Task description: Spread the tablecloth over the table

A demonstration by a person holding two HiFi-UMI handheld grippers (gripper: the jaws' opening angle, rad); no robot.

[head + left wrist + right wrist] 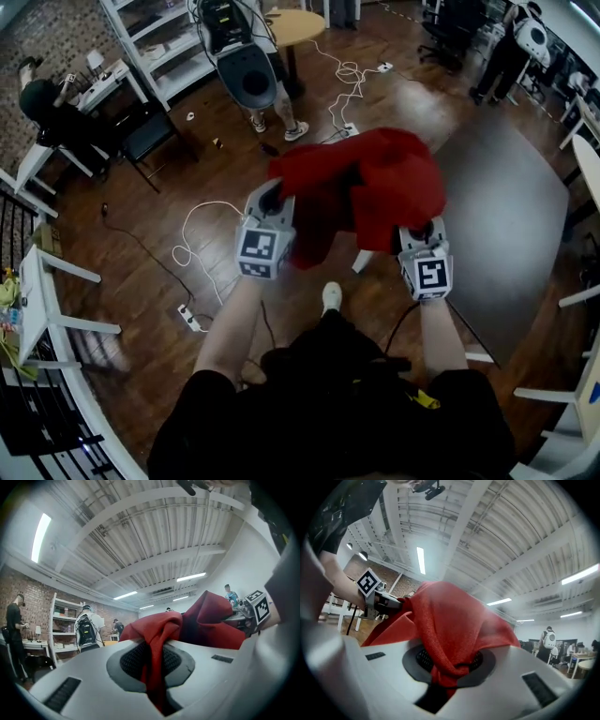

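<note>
Stretched both forearms forward from a black shirt [328,412], one tool in each hand. Clenched the left gripper [270,195] on a thin twist of the red tablecloth [384,187], with the fabric squeezed narrow between its pads [131,660]. Clamped the right gripper [420,228] on a thicker, knotted bunch of the same cloth, which spilled up over its pads [423,658].

Held the cloth bunched in the air, slung between the two grippers and sagging ahead of and below their jaws, clear of the wooden floor [141,272]. Probably carried it that way so that nothing trailed over the white cable [202,225] lying beyond the left gripper. Gripped it at two separate spots, likely so that drawing the grippers apart would open it flat.

Showed no cloth yet on the dark grey tabletop [506,216], which lay bare beyond the right gripper and to its outer side.
</note>
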